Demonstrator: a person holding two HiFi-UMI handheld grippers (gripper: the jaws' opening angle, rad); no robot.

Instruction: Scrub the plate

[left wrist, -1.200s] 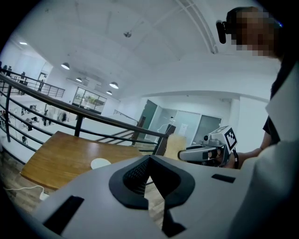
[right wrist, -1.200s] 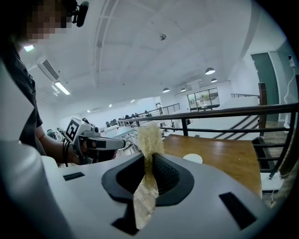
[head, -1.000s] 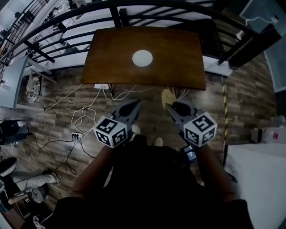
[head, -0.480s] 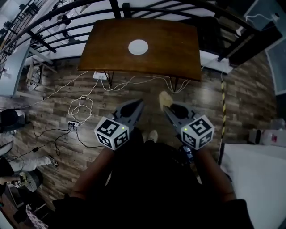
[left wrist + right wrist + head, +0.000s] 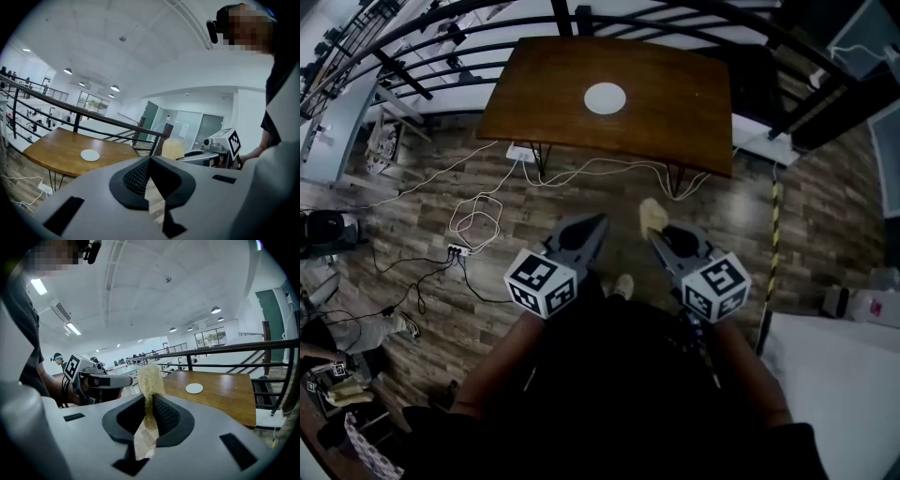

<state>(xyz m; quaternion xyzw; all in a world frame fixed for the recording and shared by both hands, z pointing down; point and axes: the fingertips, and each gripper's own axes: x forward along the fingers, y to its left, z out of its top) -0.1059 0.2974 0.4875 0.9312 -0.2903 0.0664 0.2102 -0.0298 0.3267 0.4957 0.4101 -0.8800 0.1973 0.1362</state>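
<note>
Side by side at lower centre, both pointed forward: the left gripper (image 5: pixel 598 221) closed and empty, the right gripper (image 5: pixel 654 229) pinching a yellowish scouring pad (image 5: pixel 652 214). The round white plate (image 5: pixel 605 98) lay upper centre on a brown wooden table (image 5: pixel 680 108).

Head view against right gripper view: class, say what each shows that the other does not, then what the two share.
Only the head view shows the white power strip and the yellow-and-black striped tape on the floor. Only the right gripper view shows the ceiling lights, and it looks along the right gripper at jaws closed on the yellow sponge. Both show the wooden table, the white plate, the railing, the sponge and the left gripper.
</note>
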